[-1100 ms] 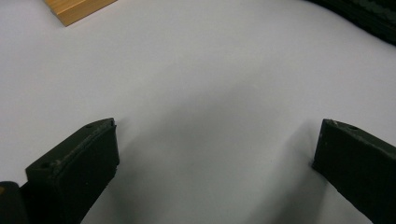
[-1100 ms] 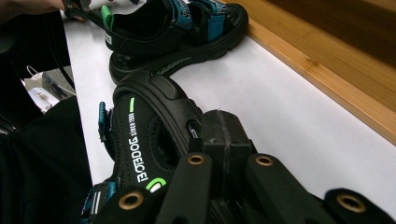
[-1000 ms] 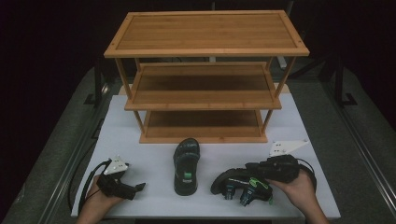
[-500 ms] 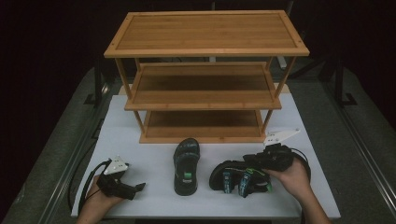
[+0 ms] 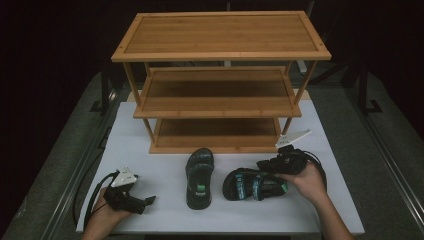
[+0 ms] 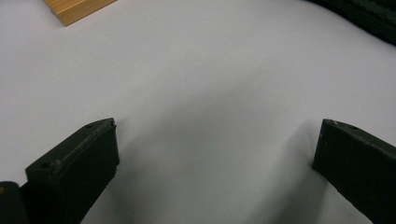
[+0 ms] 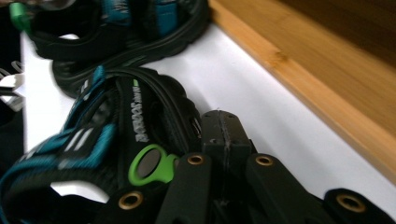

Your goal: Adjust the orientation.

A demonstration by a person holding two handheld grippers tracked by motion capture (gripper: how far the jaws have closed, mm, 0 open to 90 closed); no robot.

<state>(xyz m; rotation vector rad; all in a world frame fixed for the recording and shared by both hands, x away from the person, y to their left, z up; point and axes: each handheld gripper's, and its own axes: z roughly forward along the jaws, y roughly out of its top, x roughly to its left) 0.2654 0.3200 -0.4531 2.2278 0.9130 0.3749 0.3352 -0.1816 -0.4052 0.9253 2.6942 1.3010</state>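
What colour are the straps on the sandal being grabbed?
Teal and black straps on the sandal, clearest in the right gripper view.

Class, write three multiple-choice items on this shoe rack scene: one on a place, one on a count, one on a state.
1. Where does the toe of the sandal nearest the left gripper point?
A. at the rack
B. away from the rack
C. at the left gripper

2. How many shelves has the bamboo shoe rack?
A. two
B. three
C. four

3. How do the left gripper's jaws stand?
A. open
B. shut on a sandal
C. shut on nothing

Answers: 1 A, its toe lies just before the bottom shelf; 2 B, three boards; 3 A, white table shows between them.
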